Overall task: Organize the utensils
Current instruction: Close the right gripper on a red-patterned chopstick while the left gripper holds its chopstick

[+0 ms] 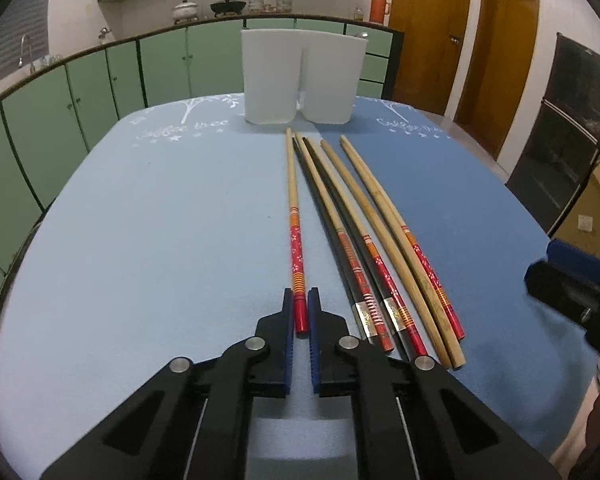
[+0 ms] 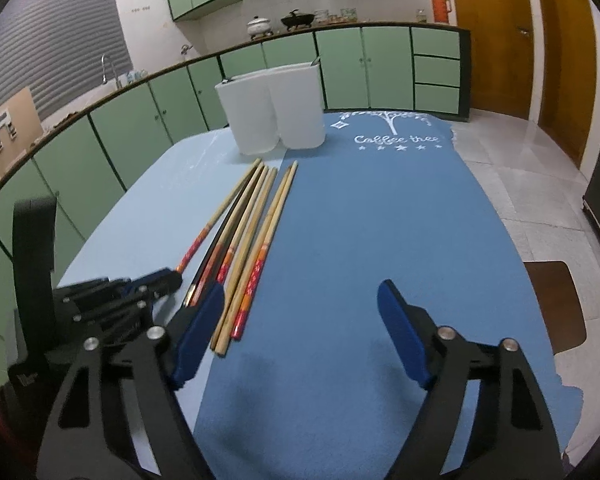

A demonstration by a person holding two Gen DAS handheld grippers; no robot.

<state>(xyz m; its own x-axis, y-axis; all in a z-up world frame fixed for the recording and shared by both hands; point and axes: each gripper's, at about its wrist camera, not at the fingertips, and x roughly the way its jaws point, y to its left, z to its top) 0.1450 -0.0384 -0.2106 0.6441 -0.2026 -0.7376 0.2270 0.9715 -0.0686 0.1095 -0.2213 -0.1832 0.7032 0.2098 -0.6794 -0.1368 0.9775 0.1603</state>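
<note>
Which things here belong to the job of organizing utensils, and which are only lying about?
Job: chopsticks, one pinched at its red end by the left gripper; white holder; right gripper, open.
Lying about: pot, wok, orange flask, jars.

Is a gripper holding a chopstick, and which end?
Yes. The left gripper pinches one chopstick by its red end. The right gripper is open, holding nothing.

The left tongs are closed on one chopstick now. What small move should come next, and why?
Probably lift the left tongs a little, raising the gripped chopstick off the table. Its red end sits between the pads, it lies apart from the other chopsticks, and the white holder stands just beyond its tip. The right tongs are open and hold nothing.
</note>
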